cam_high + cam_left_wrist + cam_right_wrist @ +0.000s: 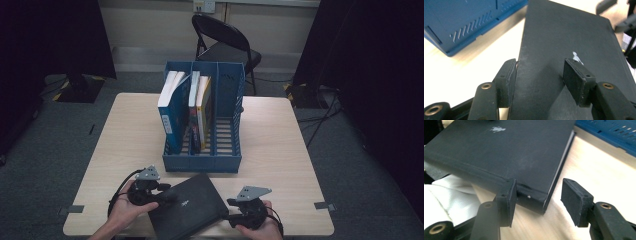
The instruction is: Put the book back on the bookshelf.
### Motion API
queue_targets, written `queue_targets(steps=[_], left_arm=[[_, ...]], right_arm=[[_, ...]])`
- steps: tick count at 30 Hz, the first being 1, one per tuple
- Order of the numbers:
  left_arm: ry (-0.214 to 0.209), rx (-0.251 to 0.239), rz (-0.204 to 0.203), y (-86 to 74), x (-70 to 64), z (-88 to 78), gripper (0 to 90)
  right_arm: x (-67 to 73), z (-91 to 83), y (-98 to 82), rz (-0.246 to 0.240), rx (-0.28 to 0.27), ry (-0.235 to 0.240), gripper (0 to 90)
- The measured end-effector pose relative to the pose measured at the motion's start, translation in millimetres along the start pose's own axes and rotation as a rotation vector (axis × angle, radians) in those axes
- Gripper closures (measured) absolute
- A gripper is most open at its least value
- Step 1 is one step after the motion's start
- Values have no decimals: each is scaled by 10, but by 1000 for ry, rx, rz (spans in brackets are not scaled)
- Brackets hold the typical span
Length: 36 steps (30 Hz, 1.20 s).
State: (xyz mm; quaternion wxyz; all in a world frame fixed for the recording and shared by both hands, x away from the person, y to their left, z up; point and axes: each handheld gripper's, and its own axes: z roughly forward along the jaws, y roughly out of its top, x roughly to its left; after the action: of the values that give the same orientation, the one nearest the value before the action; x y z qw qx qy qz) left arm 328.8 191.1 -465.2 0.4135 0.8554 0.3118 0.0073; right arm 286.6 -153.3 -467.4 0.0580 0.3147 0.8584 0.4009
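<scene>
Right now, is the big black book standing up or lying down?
Lying down. The black book rests flat on the table, cover up, before the blue rack.

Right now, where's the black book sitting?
In the high view the black book lies flat at the table's near edge, just in front of the blue file rack, between the left gripper and the right gripper.
</scene>
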Motion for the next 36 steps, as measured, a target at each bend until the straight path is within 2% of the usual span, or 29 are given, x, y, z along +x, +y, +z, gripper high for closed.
queue_targets(steps=[1, 6, 9, 10, 12, 13, 16, 19, 25, 29, 33, 35, 36], left_arm=[[2, 6, 6, -6, 0, -14, 450], [0, 9, -19, 9, 22, -11, 454], [-11, 9, -50, 58, 69, 24, 501], [-16, 12, -45, 79, 80, 40, 516], [-18, 6, -51, 110, 85, 82, 522], [-19, 6, -56, 124, 85, 97, 522], [-11, 8, -37, 131, 73, 98, 522], [-7, 6, -45, 118, 66, 90, 522], [7, 10, -50, 66, 20, 39, 508], [-1, 25, -54, 20, 1, -20, 510], [-10, 47, -56, 18, 39, -67, 531], [-9, 32, -75, 23, 71, -66, 582], [-11, 33, -72, 35, 79, -52, 578]], right_arm=[[-12, 5, 5, -2, -1, 2, 466], [-26, 26, 37, -10, -8, -20, 479], [-32, 30, 28, 4, -11, -23, 456], [-39, 28, 20, 15, -12, -19, 455], [-18, 34, -3, 35, 13, -35, 369], [-2, 54, -32, 32, 39, -34, 365], [26, 47, -43, 23, 36, -20, 445], [28, 48, -25, 20, 18, -10, 486], [-24, 65, 27, 16, -2, -25, 530], [-69, 85, 56, 25, -9, -40, 543], [-130, 132, 113, 27, -15, -61, 545], [-158, 149, 134, 30, -16, -52, 544], [-165, 152, 141, 38, -16, -47, 543]])
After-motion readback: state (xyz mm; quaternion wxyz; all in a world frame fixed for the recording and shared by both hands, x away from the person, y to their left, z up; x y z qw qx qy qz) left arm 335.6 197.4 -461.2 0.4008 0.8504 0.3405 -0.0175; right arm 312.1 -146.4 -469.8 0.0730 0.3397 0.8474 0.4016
